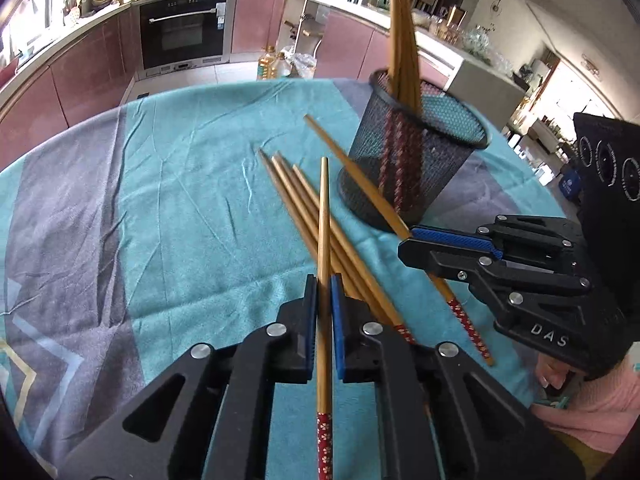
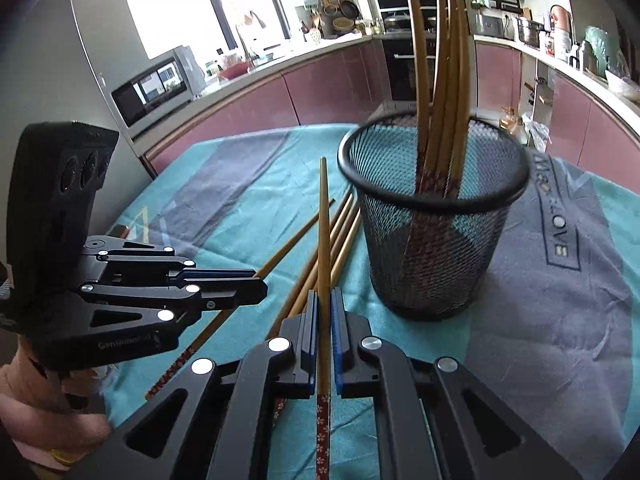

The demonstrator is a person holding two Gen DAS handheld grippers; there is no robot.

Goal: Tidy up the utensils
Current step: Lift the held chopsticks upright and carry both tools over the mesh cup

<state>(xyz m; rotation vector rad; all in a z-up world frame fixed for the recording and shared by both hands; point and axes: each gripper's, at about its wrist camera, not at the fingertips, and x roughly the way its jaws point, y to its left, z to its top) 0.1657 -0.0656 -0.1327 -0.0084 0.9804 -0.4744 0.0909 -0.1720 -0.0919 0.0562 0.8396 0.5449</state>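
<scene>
A black mesh cup [image 1: 412,168] [image 2: 432,248] stands upright on the teal and grey tablecloth [image 1: 180,184], with several bamboo chopsticks leaning in it. My left gripper [image 1: 324,280] [image 2: 260,282] is shut on one chopstick [image 1: 325,220] that points away from the camera, its red patterned end toward me. To its right, my right gripper [image 2: 324,294] [image 1: 406,240] is shut on another chopstick [image 2: 323,220] [image 1: 352,168], just in front of the cup. Several loose chopsticks [image 1: 300,208] [image 2: 344,232] lie on the cloth under and between the two held ones.
The round table's far edge [image 1: 224,86] lies just behind the cup. Beyond it are oil bottles [image 1: 268,66] on the floor, pink cabinets and an oven [image 1: 184,32]. A pink sleeve [image 1: 592,404] shows under the right gripper.
</scene>
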